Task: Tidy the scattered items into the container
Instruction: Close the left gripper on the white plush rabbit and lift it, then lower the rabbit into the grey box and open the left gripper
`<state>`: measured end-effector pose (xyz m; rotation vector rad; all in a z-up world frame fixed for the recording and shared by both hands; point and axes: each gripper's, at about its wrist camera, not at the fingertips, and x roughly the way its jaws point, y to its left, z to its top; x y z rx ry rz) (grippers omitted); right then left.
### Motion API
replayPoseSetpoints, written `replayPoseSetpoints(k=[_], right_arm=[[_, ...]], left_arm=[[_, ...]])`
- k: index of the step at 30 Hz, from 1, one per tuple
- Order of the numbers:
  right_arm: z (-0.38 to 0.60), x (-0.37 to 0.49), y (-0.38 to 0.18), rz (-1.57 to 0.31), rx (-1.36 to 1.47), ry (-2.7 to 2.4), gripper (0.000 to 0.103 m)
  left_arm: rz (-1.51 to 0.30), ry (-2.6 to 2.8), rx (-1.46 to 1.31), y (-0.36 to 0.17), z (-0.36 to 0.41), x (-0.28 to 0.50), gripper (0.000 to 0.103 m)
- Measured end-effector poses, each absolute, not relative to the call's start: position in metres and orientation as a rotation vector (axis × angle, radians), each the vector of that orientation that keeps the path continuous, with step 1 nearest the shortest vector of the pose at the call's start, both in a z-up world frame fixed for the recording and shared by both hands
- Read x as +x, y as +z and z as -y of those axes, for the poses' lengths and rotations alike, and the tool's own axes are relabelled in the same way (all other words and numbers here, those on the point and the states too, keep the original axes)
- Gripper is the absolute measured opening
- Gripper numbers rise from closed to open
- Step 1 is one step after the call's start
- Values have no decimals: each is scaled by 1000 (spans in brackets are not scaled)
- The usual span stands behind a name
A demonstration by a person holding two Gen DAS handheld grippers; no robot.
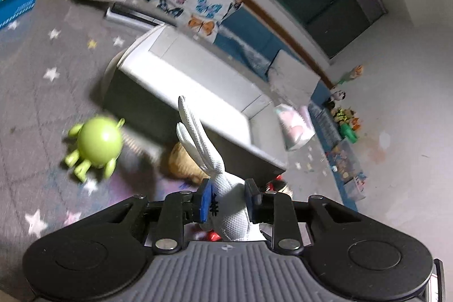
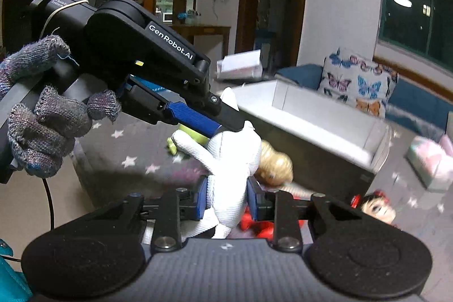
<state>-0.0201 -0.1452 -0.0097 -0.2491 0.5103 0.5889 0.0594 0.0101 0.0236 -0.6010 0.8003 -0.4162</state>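
Both grippers are shut on one white plush rabbit. In the left wrist view my left gripper [image 1: 229, 201] pinches the white plush rabbit [image 1: 226, 188] at its head, ears pointing up. In the right wrist view my right gripper [image 2: 226, 201] pinches the rabbit [image 2: 229, 183] around its body, and the left gripper [image 2: 226, 126] holds its upper part. The open grey box [image 1: 181, 75] stands just beyond, also in the right wrist view [image 2: 311, 118]. A green alien toy [image 1: 96, 145], a blonde doll [image 2: 274, 163] and a dark-haired doll in red [image 2: 376, 208] lie on the rug.
A grey star-patterned rug [image 1: 42, 75] covers the floor. A butterfly cushion [image 1: 195, 2] and blue sofa [image 2: 419, 101] sit behind the box. A pink and white package [image 1: 294, 126] lies right of the box. Small toys [image 1: 345, 118] line the wall.
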Motion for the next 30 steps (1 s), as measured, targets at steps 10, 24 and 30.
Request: replayPoseSetpoints(k=[10,24,30], right_arm=[[147,29,29,-420,-391,573,27],[148,145,26,-491,-528,598,27],[150,185,-3,-573,-560,640,27]], left_arm=[[-706,-456,-620,60,-1,100,27],[-736,-403,-671,46,17,210,24],[-802,-367,-706,14,20,242,22]])
